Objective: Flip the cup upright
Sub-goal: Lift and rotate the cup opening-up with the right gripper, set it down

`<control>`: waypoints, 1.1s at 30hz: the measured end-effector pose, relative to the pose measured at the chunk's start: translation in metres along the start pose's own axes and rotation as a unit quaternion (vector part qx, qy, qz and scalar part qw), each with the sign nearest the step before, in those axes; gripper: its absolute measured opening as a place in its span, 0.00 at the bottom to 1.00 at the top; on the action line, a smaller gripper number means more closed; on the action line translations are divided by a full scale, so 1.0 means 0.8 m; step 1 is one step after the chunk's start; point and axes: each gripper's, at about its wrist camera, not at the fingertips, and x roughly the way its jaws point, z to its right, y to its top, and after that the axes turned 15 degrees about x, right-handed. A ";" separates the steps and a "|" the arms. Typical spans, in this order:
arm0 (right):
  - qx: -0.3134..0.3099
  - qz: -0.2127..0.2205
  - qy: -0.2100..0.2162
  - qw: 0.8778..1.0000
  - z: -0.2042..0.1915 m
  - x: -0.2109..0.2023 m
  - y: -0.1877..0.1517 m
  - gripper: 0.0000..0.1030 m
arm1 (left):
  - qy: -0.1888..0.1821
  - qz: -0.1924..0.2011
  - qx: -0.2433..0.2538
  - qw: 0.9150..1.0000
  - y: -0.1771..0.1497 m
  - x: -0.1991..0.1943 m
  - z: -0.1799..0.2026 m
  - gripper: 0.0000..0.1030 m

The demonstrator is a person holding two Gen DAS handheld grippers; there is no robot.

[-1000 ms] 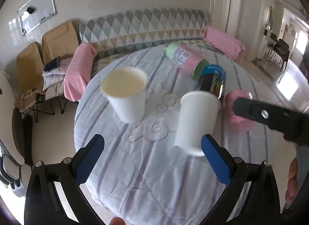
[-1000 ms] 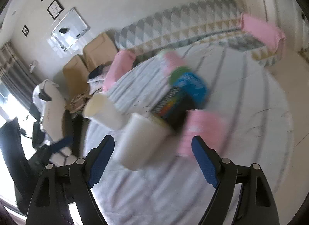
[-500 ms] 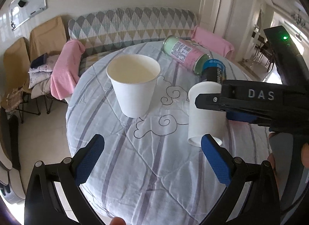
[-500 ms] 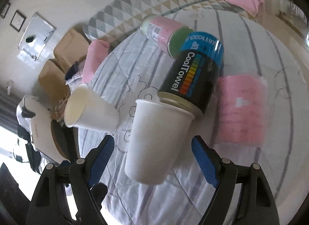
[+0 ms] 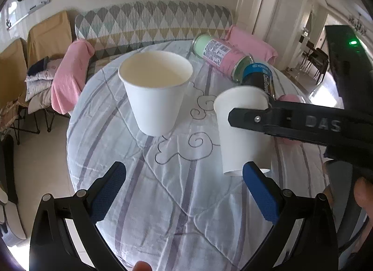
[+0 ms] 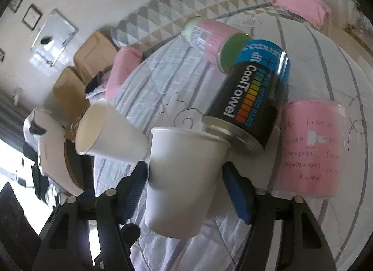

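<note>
A white paper cup (image 6: 181,177) stands upside down on the striped tablecloth; it also shows in the left wrist view (image 5: 242,131). My right gripper (image 6: 185,189) has its blue pads (image 6: 134,189) against both sides of this cup, shut on it. In the left wrist view the right gripper's black finger (image 5: 279,119) crosses the cup. A second white cup (image 5: 156,98) stands upright to the left, also seen in the right wrist view (image 6: 105,131). My left gripper (image 5: 184,191) is open and empty, low over the near part of the table.
A black and blue CoolTowel can (image 6: 251,98), a pink and green can (image 6: 209,35) and a pink roll (image 6: 310,147) lie behind the held cup. A patterned sofa (image 5: 153,22) and chairs (image 5: 49,35) stand beyond the round table (image 5: 163,201).
My right gripper has moved in around the upside-down cup and closed on it. The left gripper has come a little closer to the table.
</note>
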 end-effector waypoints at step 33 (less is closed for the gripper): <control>-0.230 0.137 -0.019 0.963 -0.014 -0.052 -0.082 0.65 | 0.049 -0.061 -0.015 0.997 -0.029 0.015 0.016 0.99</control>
